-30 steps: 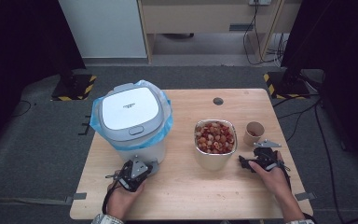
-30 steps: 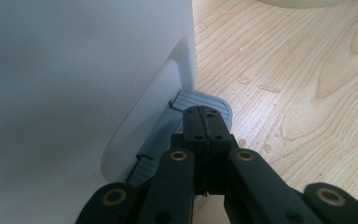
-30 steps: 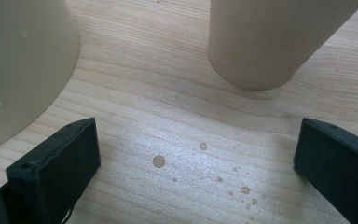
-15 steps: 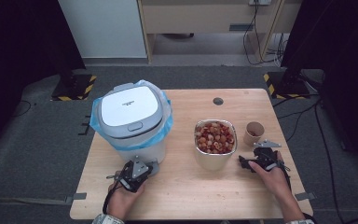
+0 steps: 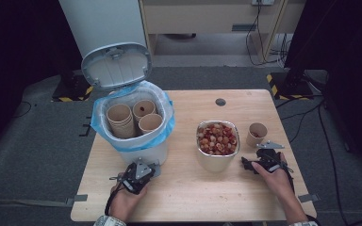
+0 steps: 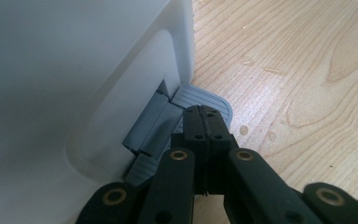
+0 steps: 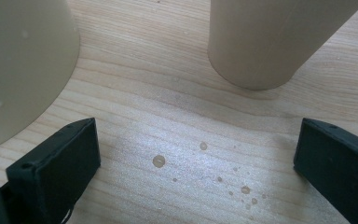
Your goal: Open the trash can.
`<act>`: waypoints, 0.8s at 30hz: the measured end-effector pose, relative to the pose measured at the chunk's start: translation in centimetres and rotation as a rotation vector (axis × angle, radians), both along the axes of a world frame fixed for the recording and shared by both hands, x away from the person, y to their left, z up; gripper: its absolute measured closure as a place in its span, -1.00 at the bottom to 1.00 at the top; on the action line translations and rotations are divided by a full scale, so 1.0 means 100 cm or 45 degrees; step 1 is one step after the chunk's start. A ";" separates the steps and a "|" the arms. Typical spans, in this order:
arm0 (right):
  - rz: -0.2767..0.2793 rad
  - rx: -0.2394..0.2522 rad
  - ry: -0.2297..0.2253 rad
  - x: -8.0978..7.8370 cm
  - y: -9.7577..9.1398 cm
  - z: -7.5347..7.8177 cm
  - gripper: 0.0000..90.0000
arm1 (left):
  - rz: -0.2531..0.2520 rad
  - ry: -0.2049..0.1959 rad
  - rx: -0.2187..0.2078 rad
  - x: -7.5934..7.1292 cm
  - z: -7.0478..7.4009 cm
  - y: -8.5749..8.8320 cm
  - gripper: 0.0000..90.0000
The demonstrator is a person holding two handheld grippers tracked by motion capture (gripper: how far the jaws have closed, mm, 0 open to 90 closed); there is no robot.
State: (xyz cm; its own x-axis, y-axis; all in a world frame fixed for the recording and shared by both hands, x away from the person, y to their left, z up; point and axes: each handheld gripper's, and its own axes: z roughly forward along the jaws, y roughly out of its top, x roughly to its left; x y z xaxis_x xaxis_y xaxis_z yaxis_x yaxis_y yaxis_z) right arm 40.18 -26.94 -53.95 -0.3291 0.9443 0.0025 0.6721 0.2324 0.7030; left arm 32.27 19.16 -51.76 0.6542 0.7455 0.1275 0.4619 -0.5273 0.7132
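We see the white pedal bin (image 5: 136, 141) upright left of the metal bowl (image 5: 217, 160), lid (image 5: 117, 65) raised, paper cups (image 5: 134, 117) inside.

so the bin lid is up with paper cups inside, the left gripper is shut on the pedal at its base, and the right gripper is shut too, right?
One thing is off: the right gripper is open, its jaws wide apart over bare wood in the right gripper view. The rest holds: the bin's lid is up, paper cups sit inside, and the shut left gripper rests on the pedal.
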 end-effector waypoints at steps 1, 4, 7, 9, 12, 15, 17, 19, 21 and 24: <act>0.003 0.001 0.000 0.000 0.000 0.000 -0.99 | -0.001 0.000 0.001 0.000 0.000 0.000 1.00; 0.016 -0.002 0.000 0.000 -0.001 0.000 -0.97 | -0.003 -0.001 0.007 0.000 0.000 0.000 1.00; 0.026 -0.007 0.003 0.000 -0.002 0.002 -0.88 | -0.002 0.001 -0.002 0.000 0.000 0.000 1.00; 0.029 -0.015 -0.004 0.001 -0.003 0.004 -0.88 | -0.003 0.004 -0.005 0.000 0.000 0.001 1.00; 0.030 -0.015 -0.012 0.001 -0.004 0.005 -0.87 | -0.003 0.006 -0.006 0.000 0.000 0.001 1.00; 0.030 -0.012 -0.020 0.000 -0.004 0.006 -0.87 | -0.003 0.006 -0.006 0.001 0.000 0.001 1.00; 0.020 -0.014 -0.028 0.000 -0.004 0.007 -0.86 | -0.003 0.004 -0.010 0.000 0.000 0.001 1.00; 0.014 -0.005 -0.036 0.000 -0.004 0.008 -0.86 | -0.003 0.003 -0.013 0.000 0.000 0.002 1.00; 0.006 -0.006 -0.039 0.000 -0.004 0.009 -0.86 | -0.005 0.003 -0.015 0.000 0.000 0.002 1.00; -0.009 -0.021 -0.072 0.001 -0.005 0.011 -0.86 | -0.010 0.003 -0.014 0.001 0.000 0.002 1.00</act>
State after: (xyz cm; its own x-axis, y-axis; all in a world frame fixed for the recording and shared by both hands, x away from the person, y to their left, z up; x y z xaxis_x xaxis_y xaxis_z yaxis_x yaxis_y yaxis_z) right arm 40.23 -27.47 -52.87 -0.3213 0.9464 -0.0314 0.6331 0.2393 0.7362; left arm 32.34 19.35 -51.81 0.6600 0.7419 0.1182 0.4595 -0.5231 0.7178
